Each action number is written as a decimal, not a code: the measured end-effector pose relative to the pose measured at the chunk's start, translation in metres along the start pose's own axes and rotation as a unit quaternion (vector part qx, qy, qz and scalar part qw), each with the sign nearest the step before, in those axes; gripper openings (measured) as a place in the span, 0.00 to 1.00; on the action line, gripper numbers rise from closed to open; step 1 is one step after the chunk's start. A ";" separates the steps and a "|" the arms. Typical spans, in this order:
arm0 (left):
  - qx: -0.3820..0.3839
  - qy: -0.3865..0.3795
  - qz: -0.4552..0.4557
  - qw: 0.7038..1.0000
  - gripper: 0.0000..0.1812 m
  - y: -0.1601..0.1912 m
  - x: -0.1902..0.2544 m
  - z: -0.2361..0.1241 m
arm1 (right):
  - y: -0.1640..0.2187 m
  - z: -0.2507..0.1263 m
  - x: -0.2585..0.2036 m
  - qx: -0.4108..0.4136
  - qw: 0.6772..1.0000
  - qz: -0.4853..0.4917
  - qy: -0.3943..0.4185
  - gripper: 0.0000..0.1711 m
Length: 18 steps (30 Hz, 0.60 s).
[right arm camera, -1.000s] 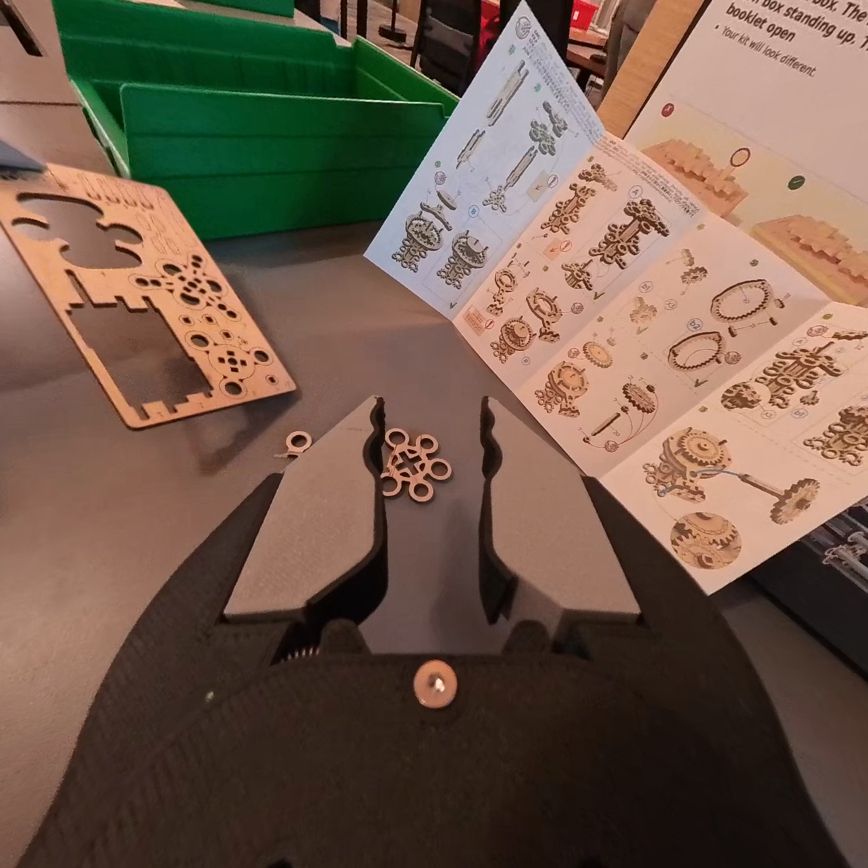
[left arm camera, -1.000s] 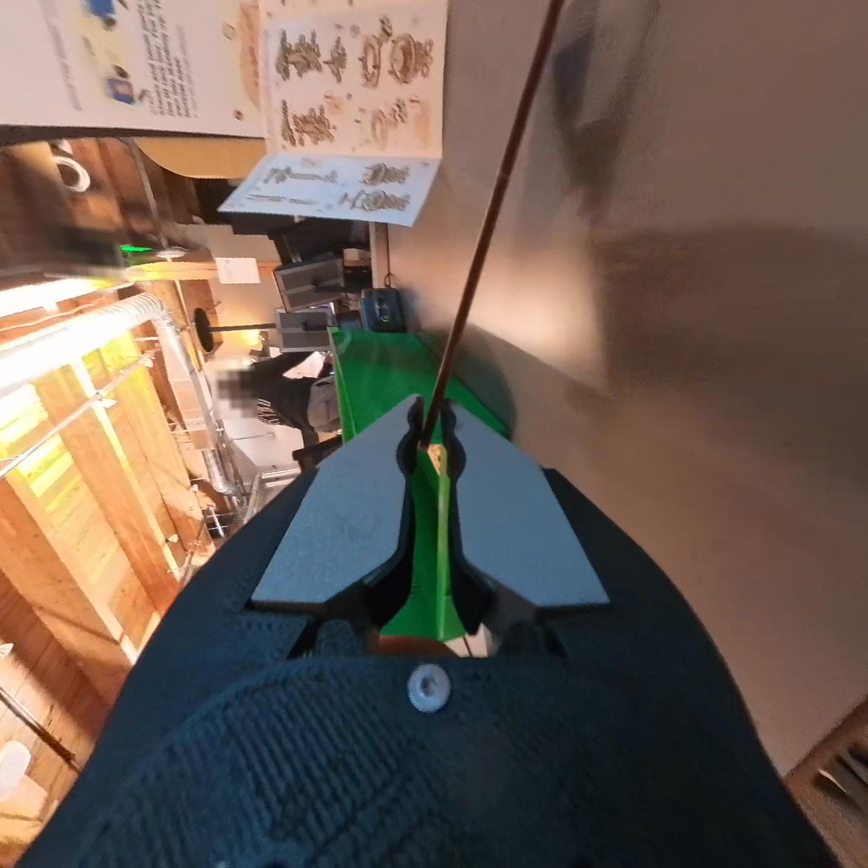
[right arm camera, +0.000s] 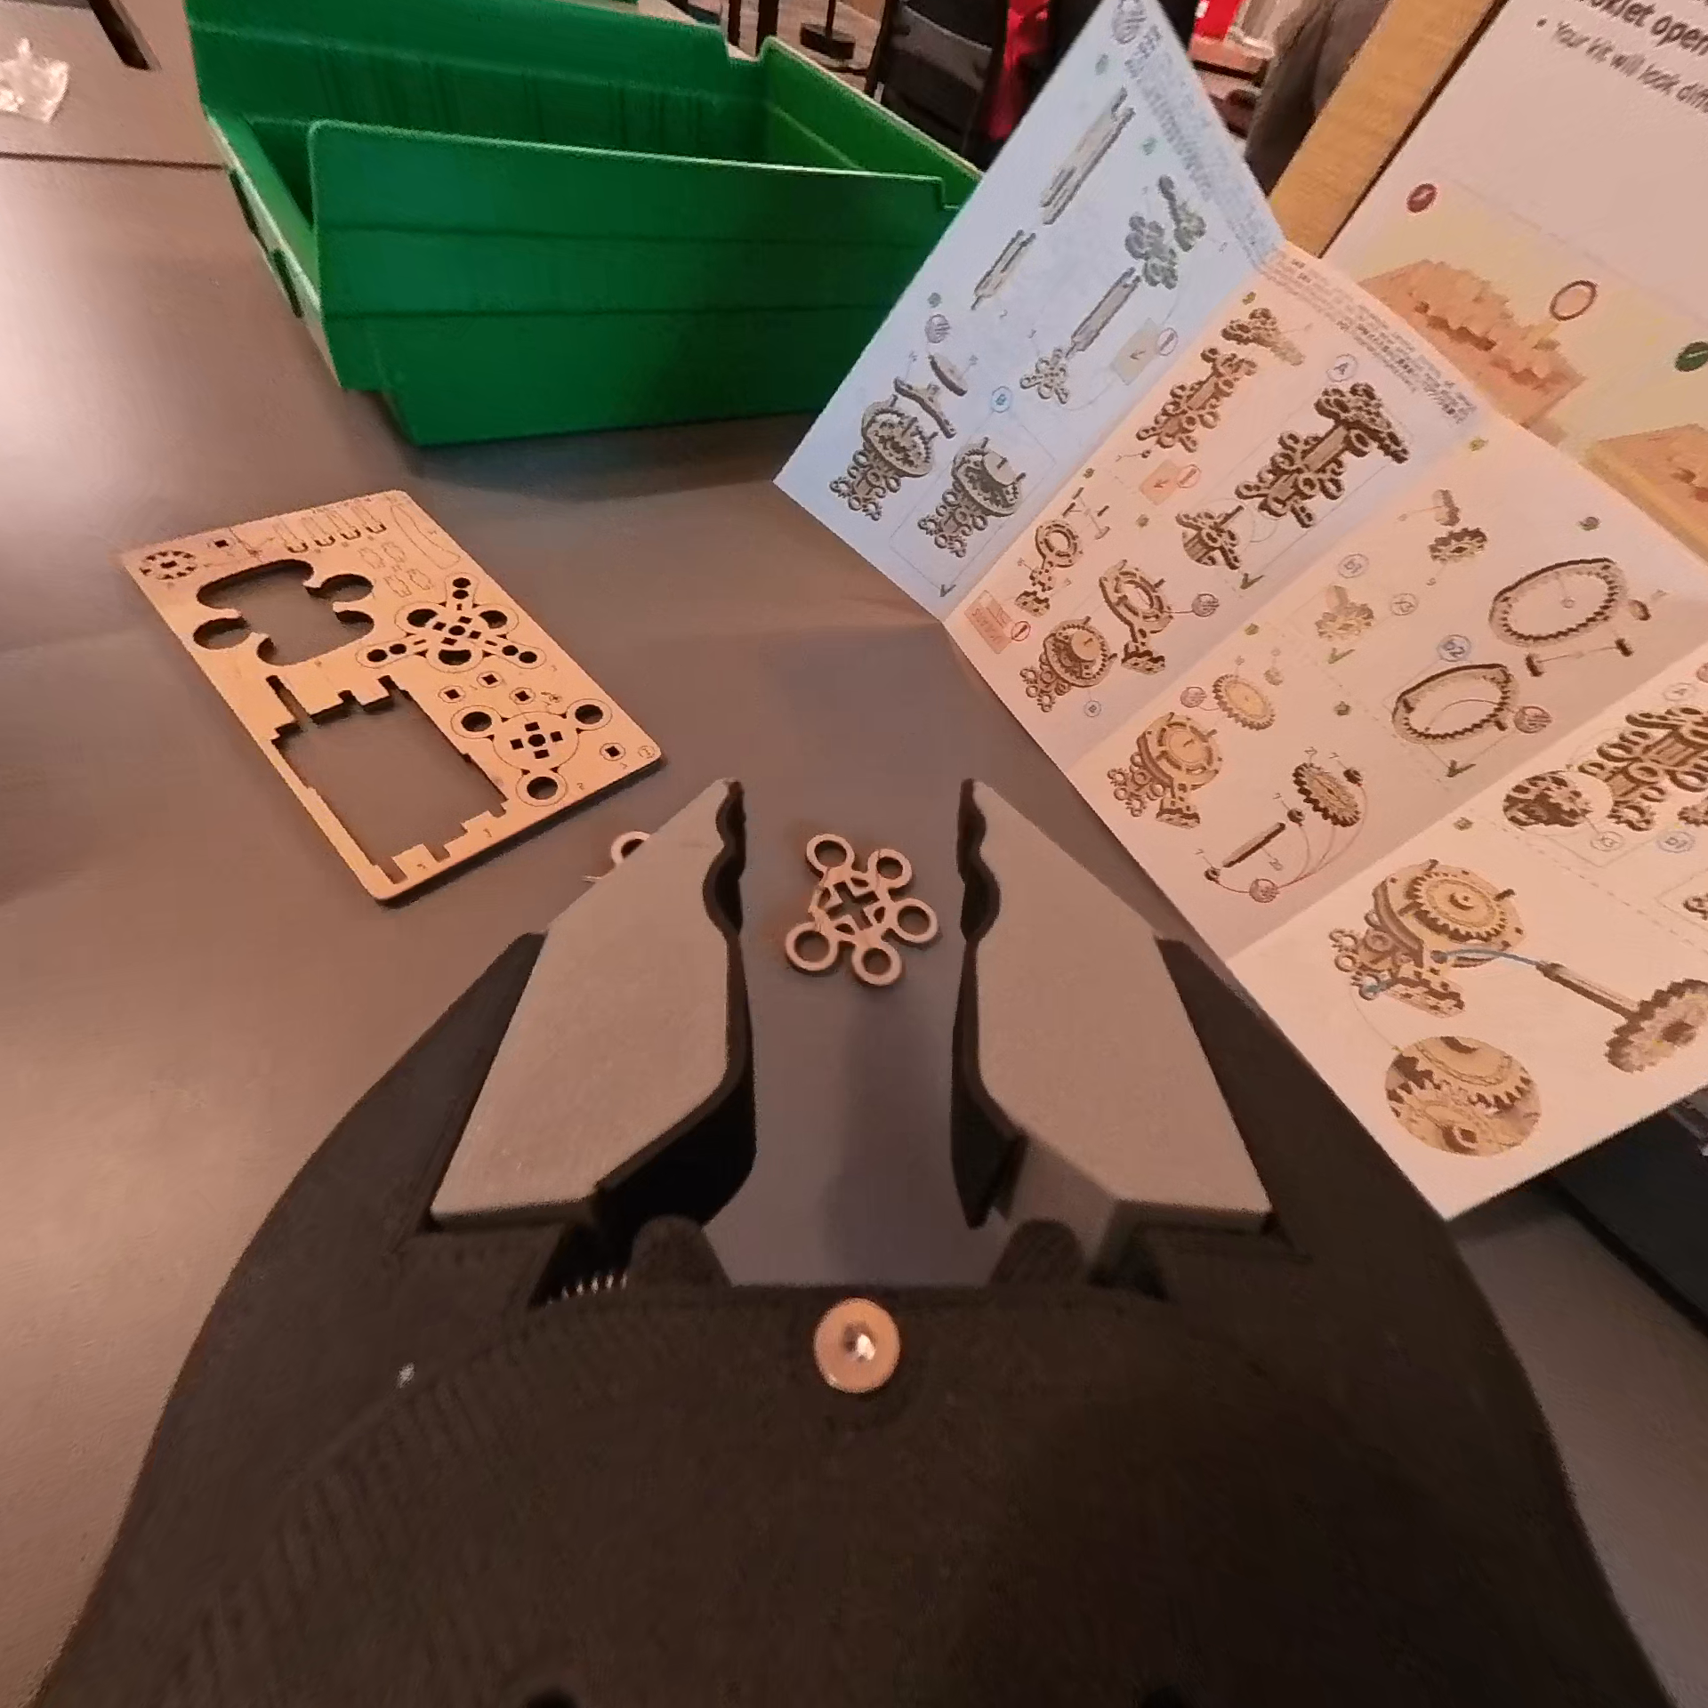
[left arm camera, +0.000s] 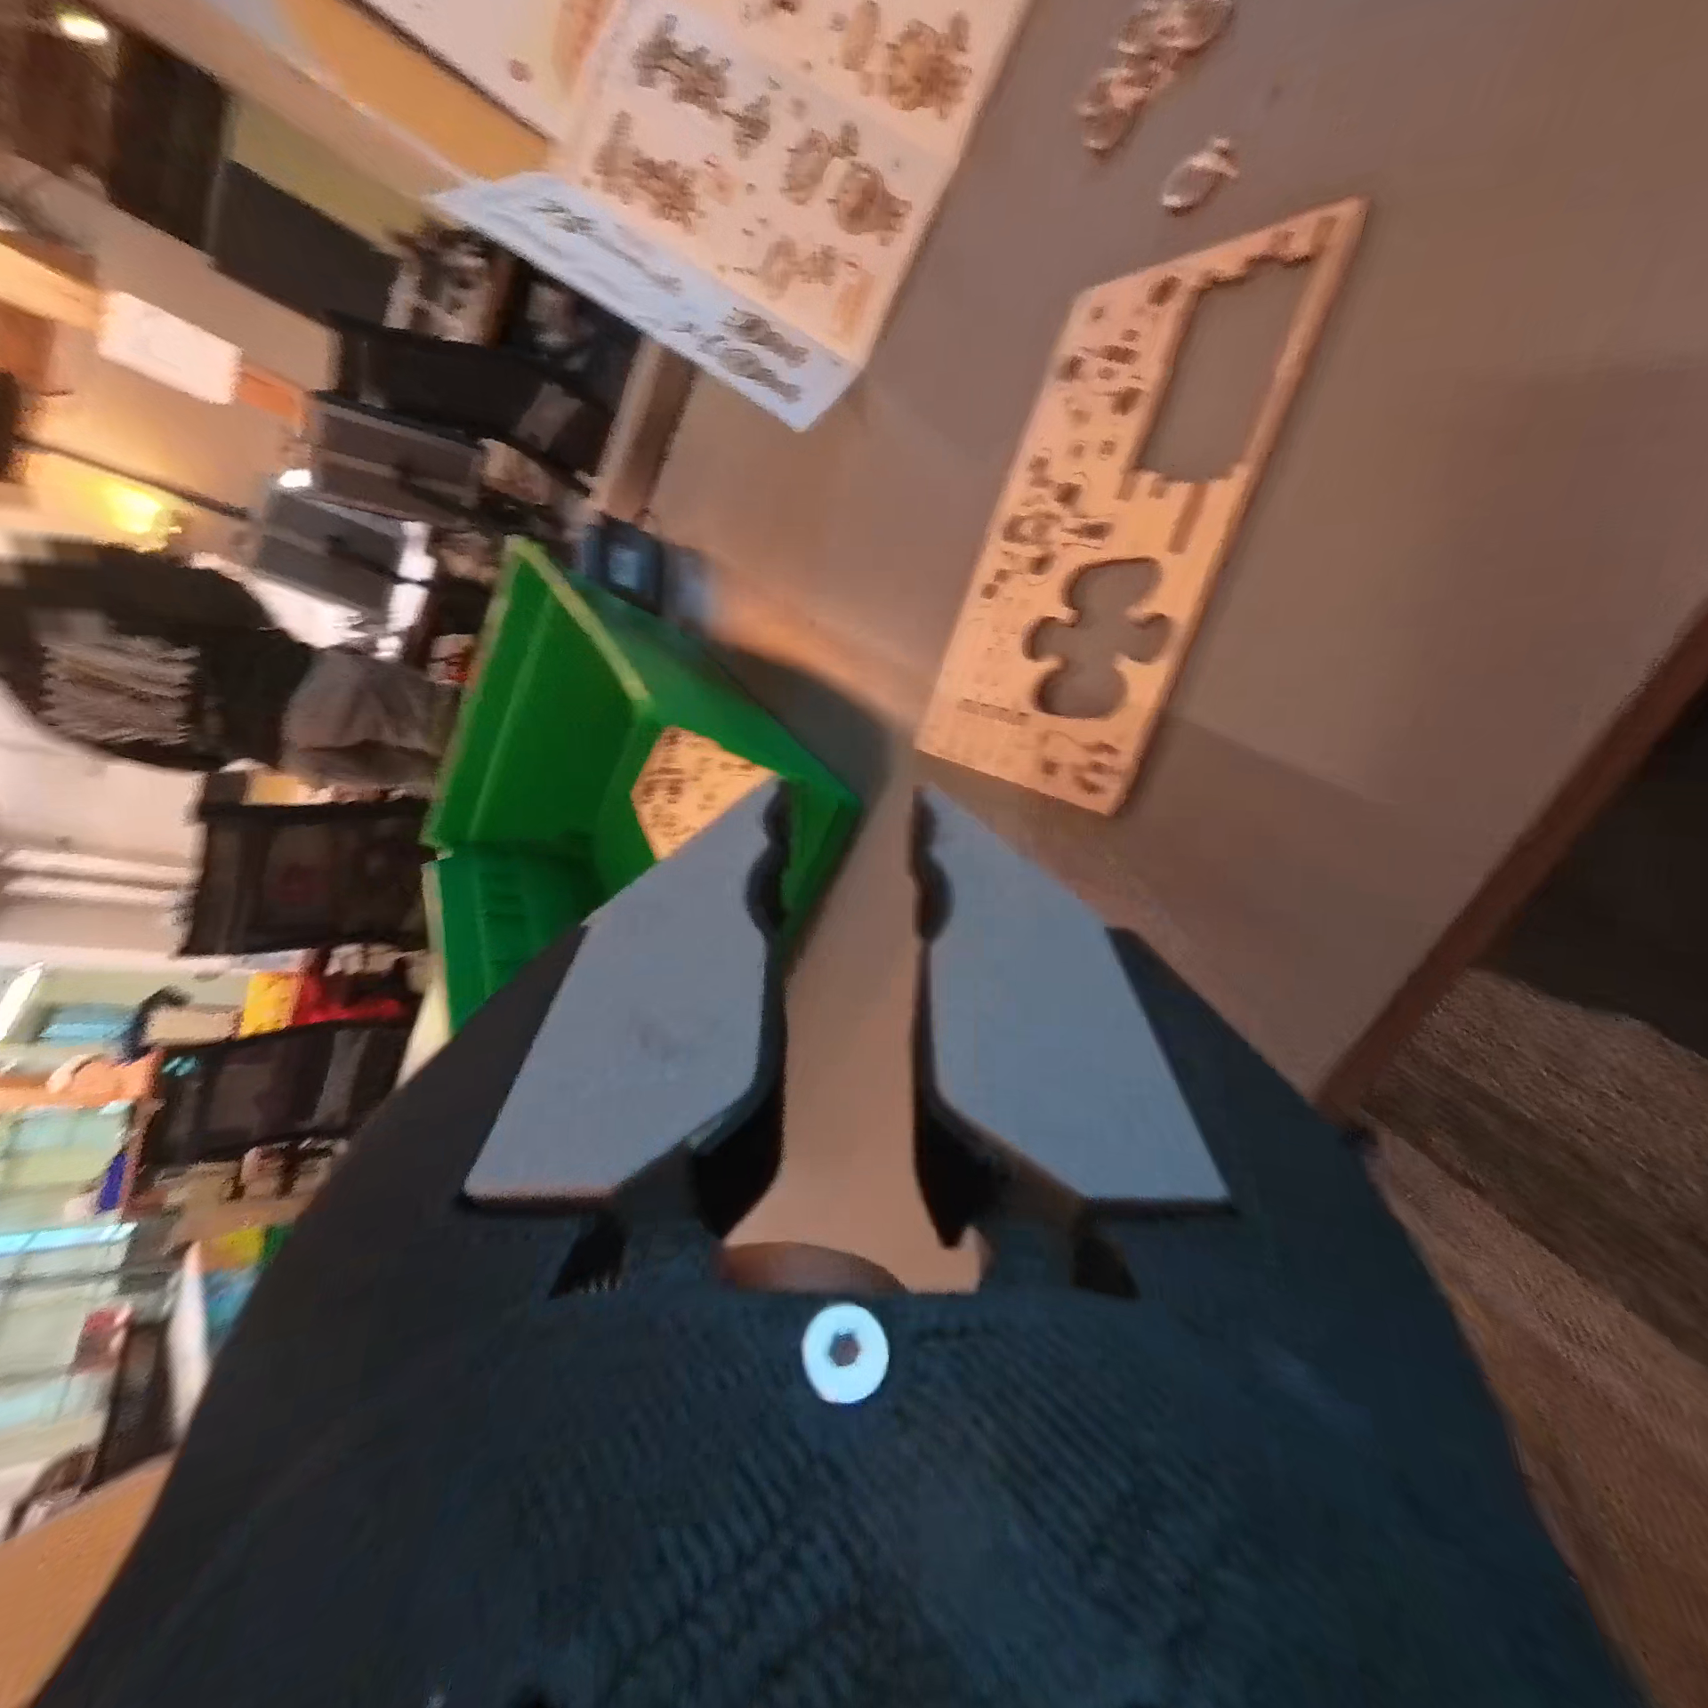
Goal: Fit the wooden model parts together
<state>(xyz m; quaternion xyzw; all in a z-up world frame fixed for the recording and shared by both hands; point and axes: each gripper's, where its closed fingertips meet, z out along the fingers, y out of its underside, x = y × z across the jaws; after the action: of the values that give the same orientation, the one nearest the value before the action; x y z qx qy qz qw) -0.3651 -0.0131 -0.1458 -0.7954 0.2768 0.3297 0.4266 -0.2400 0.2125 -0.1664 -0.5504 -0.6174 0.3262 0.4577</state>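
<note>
A small wooden part with several rings (right arm camera: pixel 860 910) lies flat on the grey table. My right gripper (right arm camera: pixel 850 795) is open, with a finger on either side of the part and not touching it. A tiny ring piece (right arm camera: pixel 631 846) peeks out beside its left finger. The punched wooden sheet (right arm camera: pixel 370 684) lies flat to the left. It also shows in the blurred left wrist view (left arm camera: pixel 1137 518). My left gripper (left arm camera: pixel 846 804) is open and empty, apart from the sheet.
A green plastic bin (right arm camera: pixel 573 277) stands at the back and also shows in the left wrist view (left arm camera: pixel 555 739). An unfolded instruction booklet (right arm camera: pixel 1248 647) stands at the right. The table edge (left arm camera: pixel 1525 832) runs close on the left gripper's right. One gripper's finger ends stand about 25 cm off the other's.
My left gripper has opened and let go of the wooden sheet, which now lies flat on the table. The left view has swung round. The right gripper has barely moved.
</note>
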 end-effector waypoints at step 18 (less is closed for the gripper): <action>-0.009 -0.173 -0.294 0.940 0.00 -0.112 -0.064 0.199 | -0.040 -0.025 -0.037 0.131 0.986 -0.079 -0.069 0.04</action>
<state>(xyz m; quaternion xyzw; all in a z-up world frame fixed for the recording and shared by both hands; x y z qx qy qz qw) -0.3820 0.2226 -0.1246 -0.7759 -0.0504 0.3251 0.5383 -0.2333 0.1668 -0.1287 -0.4116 -0.6409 0.4041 0.5065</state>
